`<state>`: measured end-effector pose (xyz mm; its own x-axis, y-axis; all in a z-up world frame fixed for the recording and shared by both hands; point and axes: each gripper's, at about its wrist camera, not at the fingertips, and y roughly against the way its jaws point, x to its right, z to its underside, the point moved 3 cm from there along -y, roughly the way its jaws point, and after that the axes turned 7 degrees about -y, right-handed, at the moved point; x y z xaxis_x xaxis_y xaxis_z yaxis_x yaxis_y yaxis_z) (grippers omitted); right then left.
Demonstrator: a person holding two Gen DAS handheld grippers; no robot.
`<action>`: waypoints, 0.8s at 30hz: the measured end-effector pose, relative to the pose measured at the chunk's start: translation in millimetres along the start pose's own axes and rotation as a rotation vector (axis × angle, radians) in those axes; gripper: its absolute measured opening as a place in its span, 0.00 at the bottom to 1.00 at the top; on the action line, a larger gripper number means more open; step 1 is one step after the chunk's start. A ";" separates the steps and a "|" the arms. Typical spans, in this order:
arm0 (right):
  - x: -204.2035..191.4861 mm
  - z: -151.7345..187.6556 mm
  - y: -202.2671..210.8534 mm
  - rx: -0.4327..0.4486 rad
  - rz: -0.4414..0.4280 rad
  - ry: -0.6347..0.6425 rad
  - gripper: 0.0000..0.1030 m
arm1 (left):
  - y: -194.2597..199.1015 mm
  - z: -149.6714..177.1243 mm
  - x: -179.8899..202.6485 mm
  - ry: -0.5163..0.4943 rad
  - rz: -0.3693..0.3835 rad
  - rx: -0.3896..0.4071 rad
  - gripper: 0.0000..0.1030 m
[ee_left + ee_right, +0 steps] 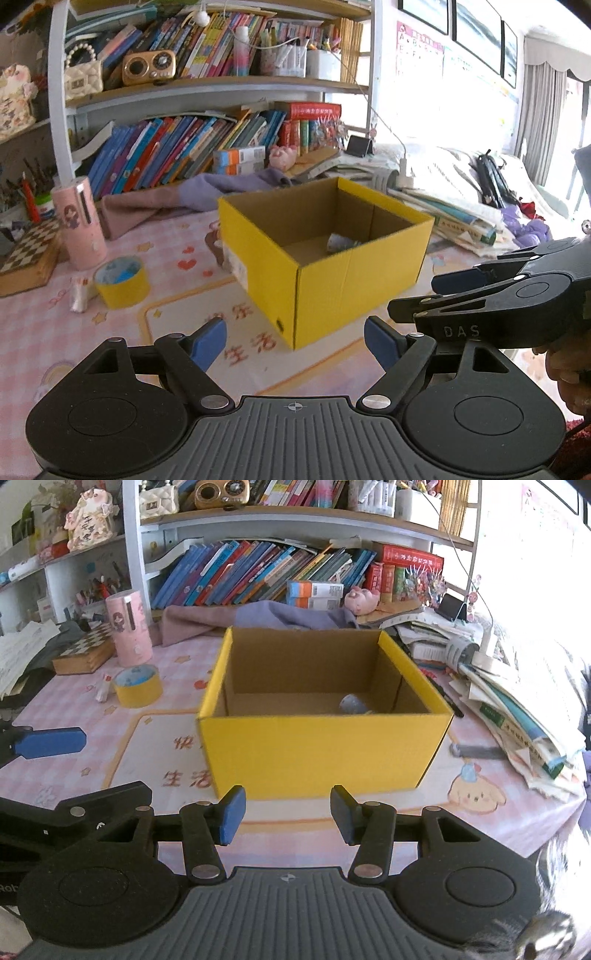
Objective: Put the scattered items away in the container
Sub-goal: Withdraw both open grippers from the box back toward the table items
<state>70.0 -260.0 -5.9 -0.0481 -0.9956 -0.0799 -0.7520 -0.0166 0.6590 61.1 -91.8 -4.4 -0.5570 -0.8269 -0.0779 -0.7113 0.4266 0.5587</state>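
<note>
A yellow cardboard box (332, 291) (325, 753) stands open-topped on the pink patterned table. One small bluish item (341, 242) (352, 704) lies on its floor at the right. A yellow tape roll (122, 282) (138, 686) and a small white item (79, 295) (103, 690) lie left of the box. My left gripper (295, 343) is open and empty, just before the box's near corner. My right gripper (288, 818) is open too, less wide, with nothing between its blue pads, in front of the box's near wall. It also shows in the left wrist view (461, 291).
A pink cylinder (129, 627) and a chessboard box (85, 651) stand at the back left. Purple cloth (280, 616) lies behind the box, below bookshelves. Stacked papers and books (517, 709) crowd the right side, with a dark pen-like thing (476, 751) beside the box.
</note>
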 end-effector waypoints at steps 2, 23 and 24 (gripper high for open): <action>-7.5 6.6 3.3 -0.007 -0.001 -0.003 0.48 | 6.4 7.2 -2.6 0.002 -0.002 -0.011 0.82; -79.8 43.3 12.9 -0.059 -0.112 0.053 0.51 | 54.8 54.7 -37.9 0.062 -0.114 -0.086 0.83; -82.3 42.9 12.5 -0.060 -0.117 0.056 0.51 | 55.9 56.1 -40.0 0.065 -0.119 -0.088 0.84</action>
<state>36.3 -174.3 -23.2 0.0760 -0.9901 -0.1177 -0.7094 -0.1367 0.6914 19.6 -14.3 -16.4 -0.4402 -0.8928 -0.0952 -0.7287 0.2933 0.6188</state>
